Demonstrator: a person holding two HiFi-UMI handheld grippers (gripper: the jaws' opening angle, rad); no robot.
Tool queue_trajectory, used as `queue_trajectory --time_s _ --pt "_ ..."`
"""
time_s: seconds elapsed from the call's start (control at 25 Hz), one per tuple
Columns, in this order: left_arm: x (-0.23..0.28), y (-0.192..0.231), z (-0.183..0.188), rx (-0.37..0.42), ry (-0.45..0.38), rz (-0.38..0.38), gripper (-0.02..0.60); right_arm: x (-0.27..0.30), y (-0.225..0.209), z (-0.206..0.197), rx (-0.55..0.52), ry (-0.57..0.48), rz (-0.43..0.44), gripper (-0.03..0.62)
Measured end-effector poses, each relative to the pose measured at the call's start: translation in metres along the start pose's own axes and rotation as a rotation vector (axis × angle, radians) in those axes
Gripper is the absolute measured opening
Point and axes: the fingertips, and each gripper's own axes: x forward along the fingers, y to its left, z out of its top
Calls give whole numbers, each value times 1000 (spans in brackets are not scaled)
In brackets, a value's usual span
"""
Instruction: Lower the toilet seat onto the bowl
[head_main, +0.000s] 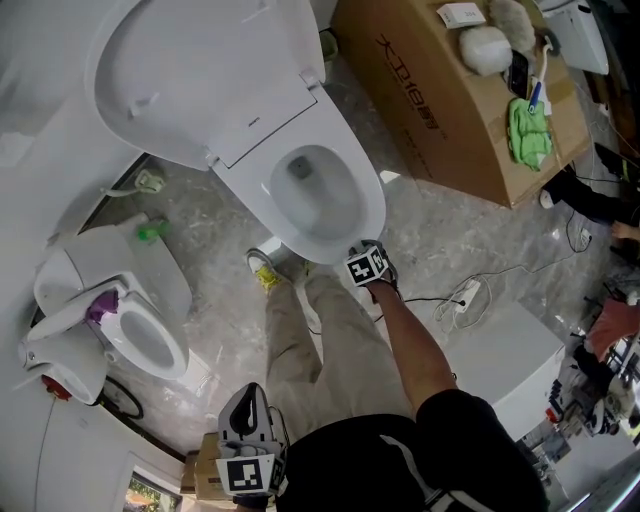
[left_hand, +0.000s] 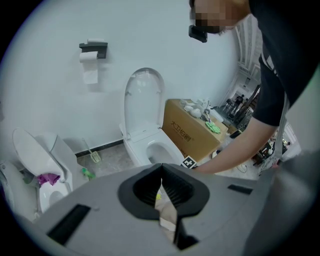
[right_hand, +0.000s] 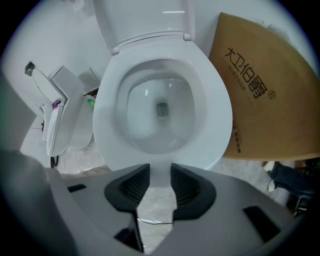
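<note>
The white toilet (head_main: 325, 195) stands by the wall with its lid (head_main: 190, 70) raised. Its seat (right_hand: 107, 125) lies flat on the bowl, in the middle of the right gripper view. My right gripper (right_hand: 160, 172) points straight down at the front of the bowl. The seat's front edge fills the gap between its pads, so it is shut on that edge. In the head view the right gripper (head_main: 364, 255) sits at the bowl's front rim. My left gripper (left_hand: 161, 167) hangs back by the person's legs, pad tips together, nothing held. It shows low in the head view (head_main: 250, 420).
A large cardboard box (head_main: 450, 100) carrying a green cloth (head_main: 528, 130) stands close to the toilet's right side. A second, smaller toilet (head_main: 140, 330) stands at the left. A white cable and plug (head_main: 465, 300) lie on the marble floor beside a white block (head_main: 510, 360).
</note>
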Motion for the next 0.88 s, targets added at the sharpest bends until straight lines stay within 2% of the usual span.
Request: queue_trajectory --time_s 0.32,0.36,0.48,0.56,0.72,0.88 --pt "1 -4 3 13 -14 -6 12 0 -4 0 11 49 7 106" --pt "1 -4 4 14 -16 -6 12 -2 -6 2 26 43 11 -3" --pt "2 -8 9 25 -33 -11 12 -18 -6 14 98 -1 94 -6" --pt "2 -12 19 41 -59 -17 12 -37 -8 27 102 -64 130 -5" --pt "-4 -21 61 88 -157 -32 12 -96 -13 62 -28 -178 164 -6" --pt "-17 -34 107 151 -294 -61 12 -195 -21 114 -146 -331 159 -6"
